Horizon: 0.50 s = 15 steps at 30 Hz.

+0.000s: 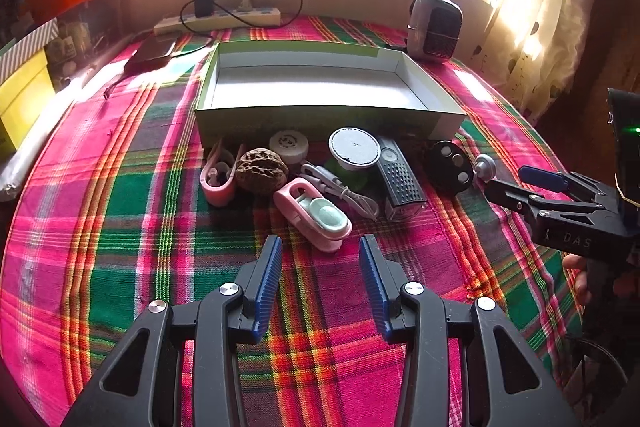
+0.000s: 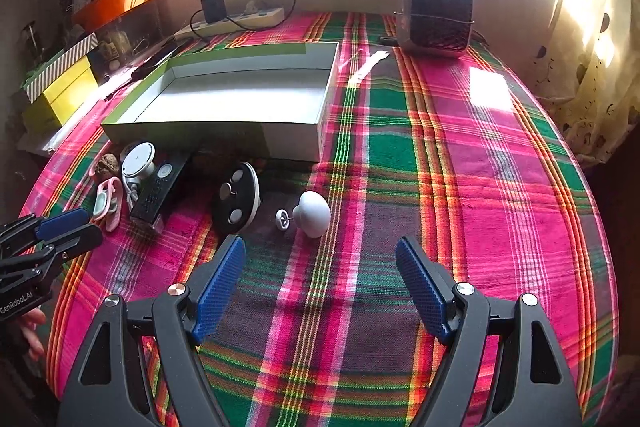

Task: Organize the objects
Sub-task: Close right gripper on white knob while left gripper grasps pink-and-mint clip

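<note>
Both grippers hover with jaws apart, holding nothing: the left gripper (image 1: 320, 247) just short of a pink clip (image 1: 314, 213), the right gripper (image 2: 320, 253) near a white knob (image 2: 314, 213). Small objects (cluttered together) lie beside the shallow box (image 1: 320, 121) on the plaid cloth (image 1: 120, 227).

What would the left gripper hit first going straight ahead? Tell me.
Probably the pink and mint clip-like gadget: it lies on the cloth just beyond the open left gripper, roughly centred between its fingers. Depth is hard to judge through the fisheye.
</note>
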{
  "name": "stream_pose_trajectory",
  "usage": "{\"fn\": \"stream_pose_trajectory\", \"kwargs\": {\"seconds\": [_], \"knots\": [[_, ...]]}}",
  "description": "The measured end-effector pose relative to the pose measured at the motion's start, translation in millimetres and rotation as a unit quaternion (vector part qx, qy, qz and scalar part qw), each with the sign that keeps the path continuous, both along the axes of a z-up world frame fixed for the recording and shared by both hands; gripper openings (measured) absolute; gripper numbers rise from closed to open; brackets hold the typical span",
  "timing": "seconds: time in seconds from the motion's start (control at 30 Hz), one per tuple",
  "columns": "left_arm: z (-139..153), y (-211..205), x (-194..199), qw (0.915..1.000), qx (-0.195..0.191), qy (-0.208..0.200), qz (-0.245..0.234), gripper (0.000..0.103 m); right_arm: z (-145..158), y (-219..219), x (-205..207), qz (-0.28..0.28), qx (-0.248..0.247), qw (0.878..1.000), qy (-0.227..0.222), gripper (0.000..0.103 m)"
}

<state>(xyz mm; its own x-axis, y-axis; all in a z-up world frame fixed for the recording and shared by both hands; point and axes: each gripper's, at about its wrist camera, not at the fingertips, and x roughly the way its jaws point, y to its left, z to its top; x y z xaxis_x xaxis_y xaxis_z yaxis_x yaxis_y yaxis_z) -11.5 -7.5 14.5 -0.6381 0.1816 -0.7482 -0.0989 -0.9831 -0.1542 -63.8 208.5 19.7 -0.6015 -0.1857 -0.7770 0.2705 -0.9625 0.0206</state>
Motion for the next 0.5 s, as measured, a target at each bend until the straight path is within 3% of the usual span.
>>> {"fn": "stream_pose_trajectory", "kwargs": {"seconds": [0.2,0.5], "knots": [[3.6,5.1,-10.2,1.0000,0.004,-0.001,0.002,0.038,-7.8,-3.5,-15.7,0.001,0.028,1.000,-0.009,0.078],[-0.1,-2.1,-20.5,0.9991,-0.027,-0.009,0.032,0.038,-13.4,-5.2,-28.6,-0.009,0.040,0.999,-0.012,0.078]]}}
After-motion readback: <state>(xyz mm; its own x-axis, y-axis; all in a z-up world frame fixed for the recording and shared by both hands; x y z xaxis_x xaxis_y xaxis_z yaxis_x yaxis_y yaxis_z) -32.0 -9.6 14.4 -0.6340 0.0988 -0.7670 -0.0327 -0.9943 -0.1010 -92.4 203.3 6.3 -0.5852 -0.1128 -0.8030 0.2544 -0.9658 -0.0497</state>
